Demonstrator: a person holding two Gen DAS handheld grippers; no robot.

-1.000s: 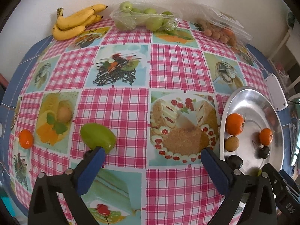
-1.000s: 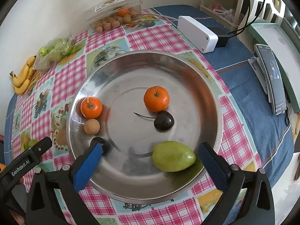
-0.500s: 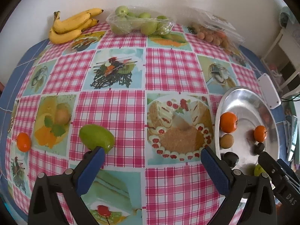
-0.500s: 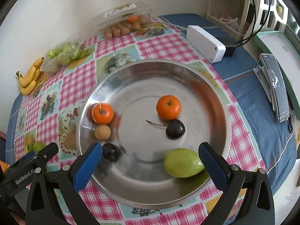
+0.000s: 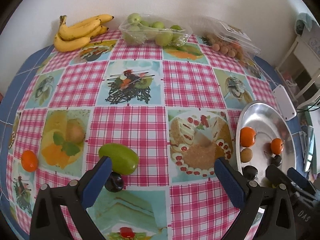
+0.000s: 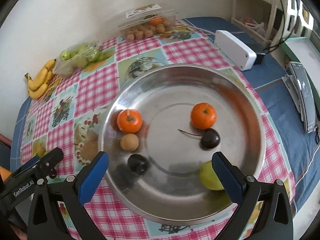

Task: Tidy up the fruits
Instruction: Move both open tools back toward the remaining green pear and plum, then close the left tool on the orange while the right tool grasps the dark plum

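A steel plate [image 6: 250,108] holds two oranges [image 6: 129,121], a tan round fruit [image 6: 129,142], two dark cherries [image 6: 210,138] and a green fruit [image 6: 210,177]. My right gripper [image 6: 160,168] is open and empty above the plate's near rim. In the left wrist view the plate [image 5: 260,114] sits at the right. A green fruit [image 5: 118,158], a dark cherry [image 5: 114,182] and an orange [image 5: 29,160] lie on the checked cloth. My left gripper [image 5: 163,169] is open and empty, its left finger [image 5: 98,178] just in front of the green fruit.
Bananas [image 5: 78,33], a bag of green fruit [image 5: 154,32] and a clear box of small brown fruit [image 5: 230,42] line the far wall. A white box [image 6: 235,50] and a phone [image 6: 304,94] lie right of the plate.
Both grippers have drawn back and up. The left view has shifted left, showing a dark cherry beside the green fruit. The right view now sits lower over the plate's near rim.
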